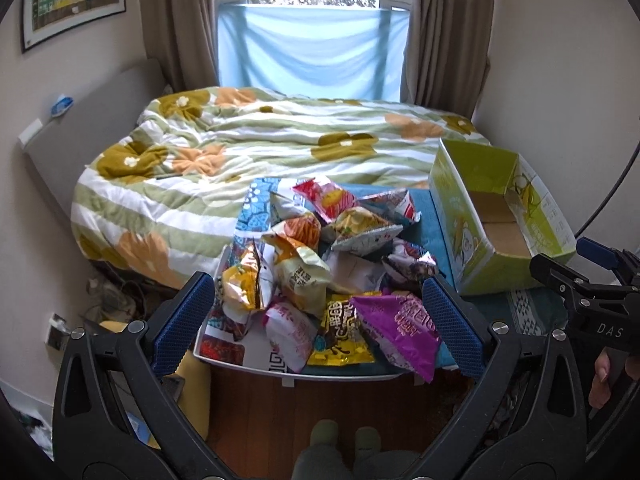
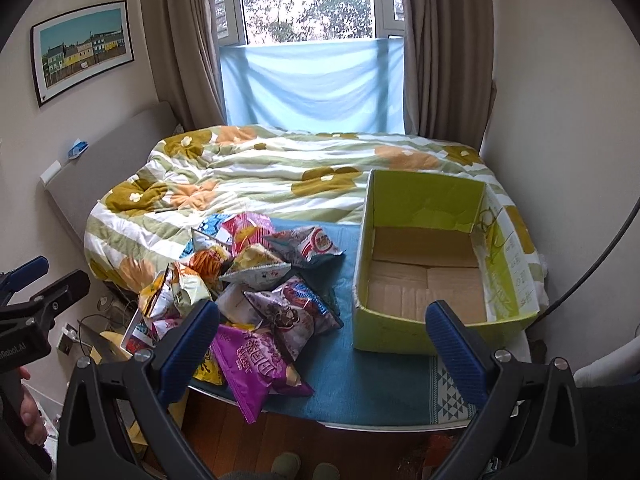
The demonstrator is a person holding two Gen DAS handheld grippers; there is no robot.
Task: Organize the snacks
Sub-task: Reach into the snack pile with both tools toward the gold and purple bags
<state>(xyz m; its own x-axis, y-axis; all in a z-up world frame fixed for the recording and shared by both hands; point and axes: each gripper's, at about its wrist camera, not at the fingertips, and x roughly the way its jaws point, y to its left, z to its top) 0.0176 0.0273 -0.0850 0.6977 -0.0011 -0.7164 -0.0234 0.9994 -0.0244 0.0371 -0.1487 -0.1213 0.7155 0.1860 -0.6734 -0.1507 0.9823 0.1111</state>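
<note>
A pile of snack bags (image 2: 248,292) lies on a cloth (image 2: 360,380) spread over the near end of a bed (image 2: 260,172). To the right of the pile, on the same cloth, stands an open cardboard box (image 2: 436,264) with nothing inside. One bag (image 2: 256,368) at the pile's near edge overhangs the bed's end. Behind the pile lies a rumpled quilt (image 1: 240,140), and beyond it a window (image 2: 308,0).

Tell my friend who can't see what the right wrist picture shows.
A pile of snack bags lies on a blue cloth beside an empty green box, at a bed's foot. The open right gripper hovers in front.
</note>
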